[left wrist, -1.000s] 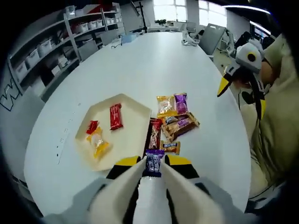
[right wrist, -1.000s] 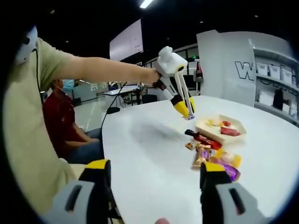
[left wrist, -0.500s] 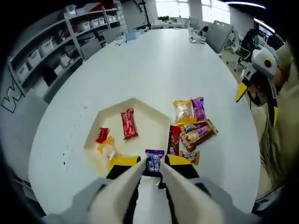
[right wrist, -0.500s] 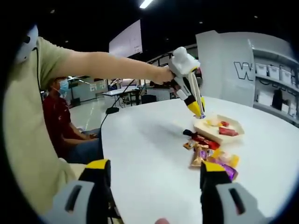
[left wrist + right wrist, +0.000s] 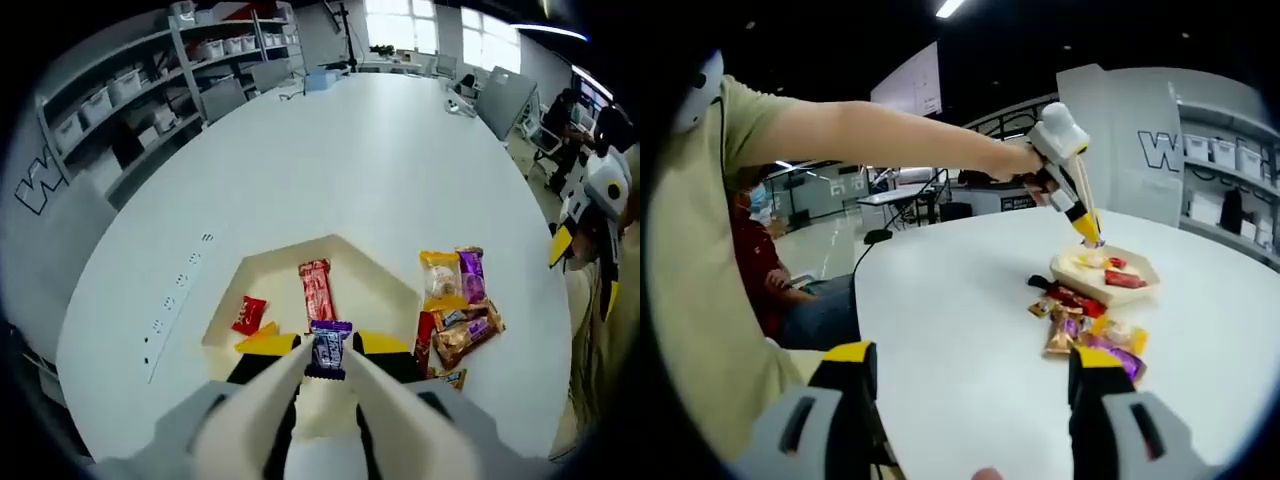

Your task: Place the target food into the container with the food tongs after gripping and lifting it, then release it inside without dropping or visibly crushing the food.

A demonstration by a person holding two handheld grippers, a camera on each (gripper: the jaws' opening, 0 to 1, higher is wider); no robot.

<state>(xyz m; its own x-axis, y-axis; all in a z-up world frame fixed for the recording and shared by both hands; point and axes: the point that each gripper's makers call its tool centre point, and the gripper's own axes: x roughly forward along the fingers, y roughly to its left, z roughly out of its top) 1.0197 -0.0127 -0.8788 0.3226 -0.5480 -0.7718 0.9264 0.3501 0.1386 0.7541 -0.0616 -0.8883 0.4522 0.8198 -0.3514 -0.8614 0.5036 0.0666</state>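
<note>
Over the tray [image 5: 262, 276], your left claw [image 5: 328, 352] pinches a purple candy [image 5: 328, 348]; right claw [image 5: 968, 372] gapes idle. Carry done, I judge: lower, release gently.

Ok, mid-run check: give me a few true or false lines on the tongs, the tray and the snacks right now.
1. The left gripper is shut on a purple snack. True.
2. The purple snack already lies in the tray. False: it is still held between the jaws above the tray.
3. A long red bar lies in the tray. True.
4. The right gripper holds a snack. False: its jaws stand wide apart with nothing between them.
5. The loose snack pile lies on the table beside the tray. True.
6. The tray holds no snacks. False: it has the red bar, a small red snack and a yellow one.
</note>
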